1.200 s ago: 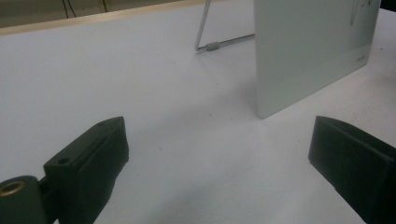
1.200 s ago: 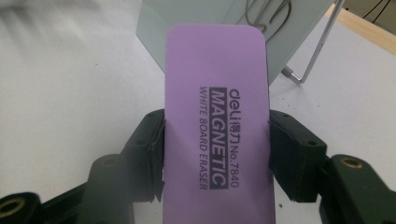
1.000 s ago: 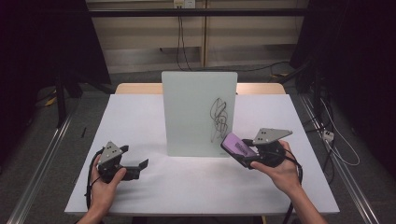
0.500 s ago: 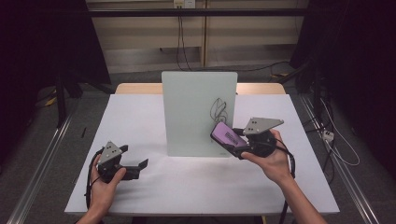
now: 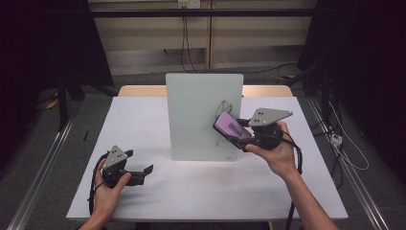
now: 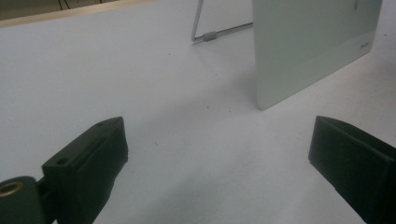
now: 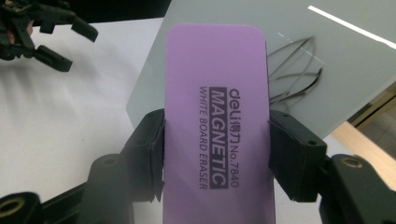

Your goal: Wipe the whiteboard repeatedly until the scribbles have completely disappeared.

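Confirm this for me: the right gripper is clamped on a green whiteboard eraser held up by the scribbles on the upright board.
Not quite: the whiteboard eraser is purple, not green, as the right gripper view shows. The rest holds: the right gripper is clamped on it, up by the scribbles on the upright board.

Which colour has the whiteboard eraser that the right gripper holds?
The eraser is purple with dark lettering, clearest in the right gripper view.

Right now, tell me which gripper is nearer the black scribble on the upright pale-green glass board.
Right. The right gripper, clamping a purple eraser, is just before the scribble; the left gripper rests open, low on the table.
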`<action>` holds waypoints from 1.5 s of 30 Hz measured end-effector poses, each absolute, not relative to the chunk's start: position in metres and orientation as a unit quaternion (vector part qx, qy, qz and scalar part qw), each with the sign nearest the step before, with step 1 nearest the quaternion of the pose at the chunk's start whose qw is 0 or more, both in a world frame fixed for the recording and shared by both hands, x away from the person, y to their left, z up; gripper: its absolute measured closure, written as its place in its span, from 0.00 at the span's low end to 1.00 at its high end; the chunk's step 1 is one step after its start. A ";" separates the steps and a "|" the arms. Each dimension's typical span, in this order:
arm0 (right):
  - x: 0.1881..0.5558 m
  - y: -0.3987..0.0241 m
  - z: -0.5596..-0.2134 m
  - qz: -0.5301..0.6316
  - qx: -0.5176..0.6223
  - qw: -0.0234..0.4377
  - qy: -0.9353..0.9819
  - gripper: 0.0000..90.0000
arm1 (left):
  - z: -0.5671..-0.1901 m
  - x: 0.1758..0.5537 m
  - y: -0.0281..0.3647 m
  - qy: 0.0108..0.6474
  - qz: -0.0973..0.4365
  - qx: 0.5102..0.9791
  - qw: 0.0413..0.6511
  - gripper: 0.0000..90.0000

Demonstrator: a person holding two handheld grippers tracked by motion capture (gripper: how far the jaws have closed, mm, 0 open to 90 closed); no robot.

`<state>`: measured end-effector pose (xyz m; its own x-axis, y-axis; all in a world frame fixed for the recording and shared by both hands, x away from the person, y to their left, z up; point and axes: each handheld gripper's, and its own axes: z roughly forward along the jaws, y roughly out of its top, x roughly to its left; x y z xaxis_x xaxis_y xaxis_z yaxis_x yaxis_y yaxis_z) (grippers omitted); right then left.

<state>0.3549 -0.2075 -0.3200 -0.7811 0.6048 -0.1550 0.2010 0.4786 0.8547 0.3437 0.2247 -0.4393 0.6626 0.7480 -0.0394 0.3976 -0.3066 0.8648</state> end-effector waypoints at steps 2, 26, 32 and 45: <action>0.357 -0.207 -0.317 0.445 0.245 0.228 0.830 0.46 | -0.439 0.344 0.224 0.364 0.189 0.786 0.463 0.05; 0.395 -0.199 -0.285 0.423 0.245 0.287 0.824 0.46 | -0.439 0.344 0.223 0.361 0.185 0.787 0.465 0.05; 0.397 -0.197 -0.281 0.423 0.241 0.295 0.822 0.46 | -0.439 0.344 0.223 0.361 0.186 0.788 0.463 0.05; 0.398 -0.196 -0.282 0.410 0.235 0.319 0.821 0.46 | -0.439 0.344 0.225 0.362 0.190 0.786 0.464 0.05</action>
